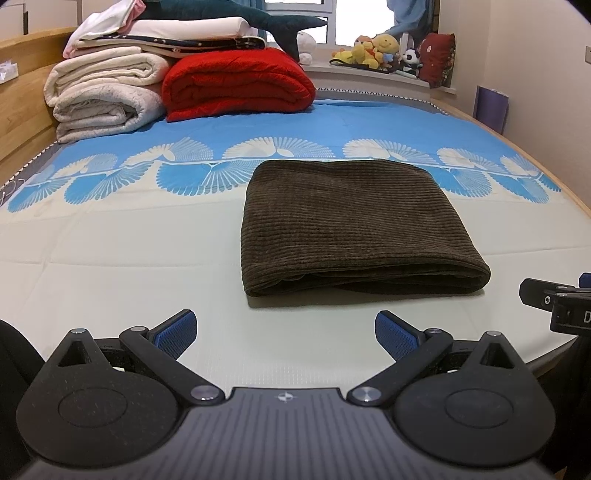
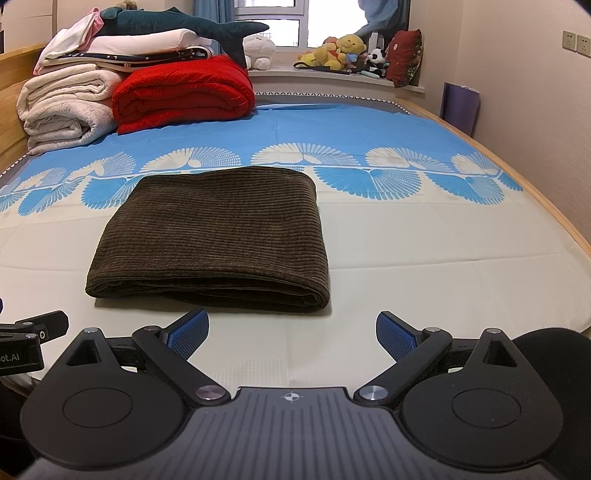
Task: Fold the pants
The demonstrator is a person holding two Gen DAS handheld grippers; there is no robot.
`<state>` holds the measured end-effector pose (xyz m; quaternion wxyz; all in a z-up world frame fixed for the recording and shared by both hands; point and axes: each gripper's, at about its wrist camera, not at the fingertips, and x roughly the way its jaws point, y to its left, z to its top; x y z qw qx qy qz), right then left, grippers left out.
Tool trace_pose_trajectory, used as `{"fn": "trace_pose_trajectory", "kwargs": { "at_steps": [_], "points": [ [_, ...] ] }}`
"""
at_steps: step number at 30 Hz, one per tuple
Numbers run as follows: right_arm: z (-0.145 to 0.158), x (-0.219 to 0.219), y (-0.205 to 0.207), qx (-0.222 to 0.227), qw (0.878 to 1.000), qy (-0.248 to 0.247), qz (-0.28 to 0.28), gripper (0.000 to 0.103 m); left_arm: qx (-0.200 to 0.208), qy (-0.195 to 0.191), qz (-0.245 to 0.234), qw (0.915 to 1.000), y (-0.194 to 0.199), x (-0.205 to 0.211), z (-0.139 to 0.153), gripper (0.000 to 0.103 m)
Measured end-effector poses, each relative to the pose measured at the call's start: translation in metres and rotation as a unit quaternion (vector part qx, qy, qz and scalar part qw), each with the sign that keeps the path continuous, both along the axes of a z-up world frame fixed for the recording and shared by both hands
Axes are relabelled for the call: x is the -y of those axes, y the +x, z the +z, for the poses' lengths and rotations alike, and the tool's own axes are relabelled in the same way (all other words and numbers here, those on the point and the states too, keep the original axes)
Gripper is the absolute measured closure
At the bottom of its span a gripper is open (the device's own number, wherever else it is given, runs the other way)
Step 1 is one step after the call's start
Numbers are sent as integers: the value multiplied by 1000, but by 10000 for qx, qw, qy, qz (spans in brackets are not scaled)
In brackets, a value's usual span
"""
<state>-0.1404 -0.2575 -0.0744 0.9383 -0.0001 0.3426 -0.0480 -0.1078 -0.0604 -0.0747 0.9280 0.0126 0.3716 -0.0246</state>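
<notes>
The dark brown corduroy pants (image 1: 351, 225) lie folded into a neat rectangle on the cream part of the bed sheet, and also show in the right wrist view (image 2: 218, 236). My left gripper (image 1: 286, 332) is open and empty, just short of the bundle's near edge and a little to its left. My right gripper (image 2: 291, 334) is open and empty, just short of the bundle's near right corner. The right gripper's body shows at the right edge of the left wrist view (image 1: 561, 302); the left gripper's body shows at the left edge of the right wrist view (image 2: 29, 332).
A red folded blanket (image 1: 236, 85) and a stack of white blankets (image 1: 103, 96) with a plush shark (image 1: 236, 18) sit at the bed's far left. Plush toys (image 1: 376, 51) line the windowsill. The wooden bed edge (image 2: 554, 206) runs along the right.
</notes>
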Motion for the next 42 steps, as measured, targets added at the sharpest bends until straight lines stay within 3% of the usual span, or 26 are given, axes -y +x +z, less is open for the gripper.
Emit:
{"fn": "trace_pose_trajectory", "kwargs": {
  "at_steps": [42],
  "points": [
    [-1,-2,0,10,10000,3,-5,6,129,12,-113,9999,-2,0,4,0]
  ]
}}
